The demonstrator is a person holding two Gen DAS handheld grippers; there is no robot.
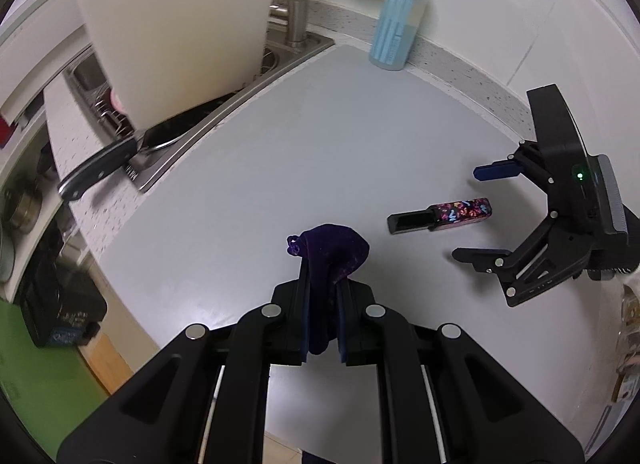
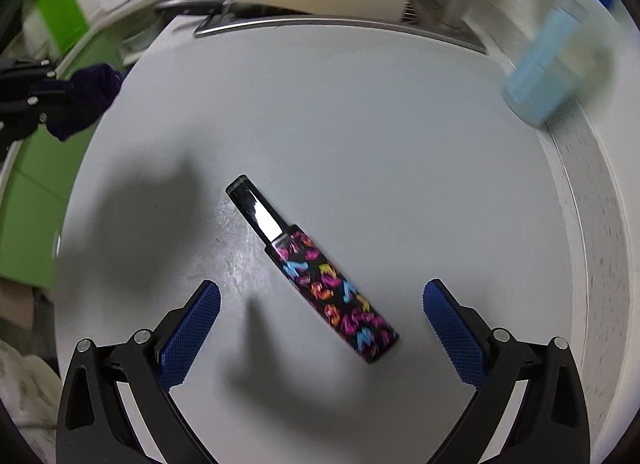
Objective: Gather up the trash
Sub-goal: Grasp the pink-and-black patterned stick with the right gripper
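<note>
My left gripper (image 1: 323,296) is shut on a dark purple velvet pouch (image 1: 334,256), held above the grey counter (image 1: 320,136); the same pouch (image 2: 86,94) shows at the left edge of the right wrist view. A slim black box with a bright multicoloured pattern (image 2: 316,276) lies flat on the counter, its black inner sleeve partly slid out. My right gripper (image 2: 320,304) hangs open over the box's patterned end, one blue pad on each side, touching nothing. In the left wrist view that right gripper (image 1: 466,216) stands just right of the box (image 1: 440,215).
A sink (image 1: 224,104) with a white cutting board (image 1: 176,24), a faucet (image 1: 296,20) and a black-handled knife (image 1: 100,170) lies at the counter's far left. A blue-labelled bottle (image 1: 400,20) stands at the back by the wall. The counter's front edge drops to a green floor (image 1: 36,360).
</note>
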